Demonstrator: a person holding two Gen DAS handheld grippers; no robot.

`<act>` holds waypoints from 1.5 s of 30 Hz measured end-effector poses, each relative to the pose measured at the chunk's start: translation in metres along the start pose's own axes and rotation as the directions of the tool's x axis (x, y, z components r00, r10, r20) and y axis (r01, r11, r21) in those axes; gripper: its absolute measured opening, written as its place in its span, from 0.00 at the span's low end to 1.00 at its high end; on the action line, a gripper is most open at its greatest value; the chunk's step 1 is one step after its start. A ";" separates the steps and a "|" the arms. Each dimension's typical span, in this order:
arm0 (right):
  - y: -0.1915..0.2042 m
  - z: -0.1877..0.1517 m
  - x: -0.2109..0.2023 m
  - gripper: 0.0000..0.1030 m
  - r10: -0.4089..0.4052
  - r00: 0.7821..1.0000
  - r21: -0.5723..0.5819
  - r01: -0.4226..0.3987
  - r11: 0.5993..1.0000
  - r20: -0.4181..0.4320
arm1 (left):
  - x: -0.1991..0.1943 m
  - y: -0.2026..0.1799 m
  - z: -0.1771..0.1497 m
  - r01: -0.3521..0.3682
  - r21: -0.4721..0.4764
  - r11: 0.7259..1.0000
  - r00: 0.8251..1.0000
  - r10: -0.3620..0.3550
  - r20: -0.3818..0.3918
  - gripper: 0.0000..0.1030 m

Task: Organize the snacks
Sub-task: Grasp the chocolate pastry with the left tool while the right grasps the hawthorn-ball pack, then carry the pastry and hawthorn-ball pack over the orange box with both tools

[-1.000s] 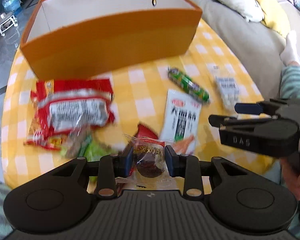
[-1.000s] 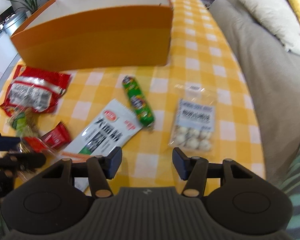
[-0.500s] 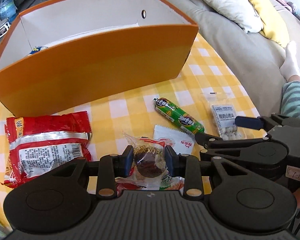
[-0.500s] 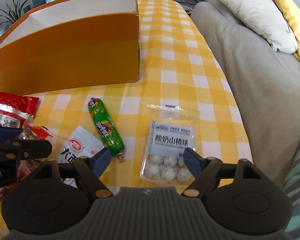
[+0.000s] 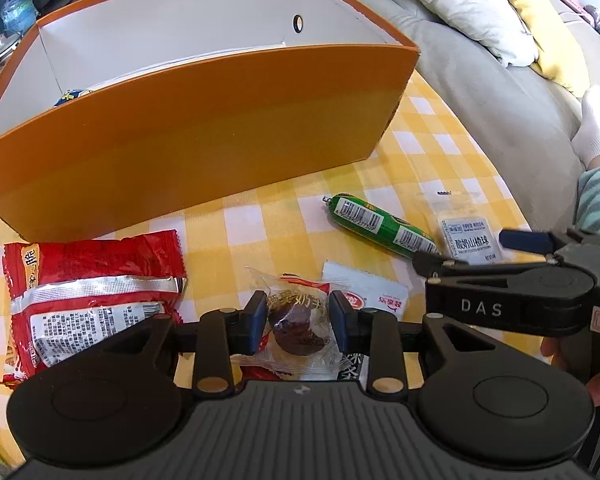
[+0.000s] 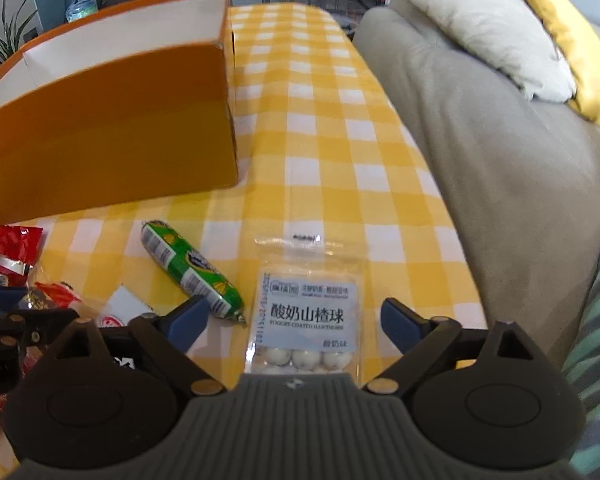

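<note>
My left gripper (image 5: pixel 298 318) is shut on a clear packet holding a brown cake (image 5: pixel 296 326), held above the table in front of the orange box (image 5: pixel 204 128). My right gripper (image 6: pixel 296 318) is open wide over a clear bag of white yogurt hawthorn balls (image 6: pixel 306 320), which lies between its fingers; the gripper also shows in the left wrist view (image 5: pixel 480 252). A green sausage (image 6: pixel 190 270) lies left of that bag. A red snack bag (image 5: pixel 88 296) and a white packet (image 5: pixel 366 294) lie on the yellow checked tablecloth (image 6: pixel 320 160).
The orange box is open-topped with a white inside and a blue-yellow item (image 5: pixel 70 96) at its bottom. A grey sofa (image 6: pixel 500 152) with white and yellow cushions runs along the table's right edge. A person's socked foot (image 5: pixel 592 128) rests on it.
The left gripper has carried the cake packet forward, toward the orange box. The right gripper has opened wider and moved over the hawthorn ball bag.
</note>
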State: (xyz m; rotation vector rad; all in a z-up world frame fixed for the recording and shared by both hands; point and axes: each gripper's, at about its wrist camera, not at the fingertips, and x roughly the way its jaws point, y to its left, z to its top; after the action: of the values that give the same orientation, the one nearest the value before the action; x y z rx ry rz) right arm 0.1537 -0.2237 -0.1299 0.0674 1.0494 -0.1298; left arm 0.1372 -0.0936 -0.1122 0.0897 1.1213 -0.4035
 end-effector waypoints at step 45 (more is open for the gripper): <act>0.050 -0.021 -0.062 0.52 0.074 0.995 -0.199 -0.059 0.978 0.070 | -0.041 0.007 -0.011 -0.029 -0.043 0.999 0.997 0.032 0.066 0.36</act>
State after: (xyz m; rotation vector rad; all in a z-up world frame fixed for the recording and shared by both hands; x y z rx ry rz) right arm 0.1124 -0.1676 -0.0864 -0.0807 0.9775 0.0324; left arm 0.1153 -0.0730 -0.0812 0.0561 1.0612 -0.3535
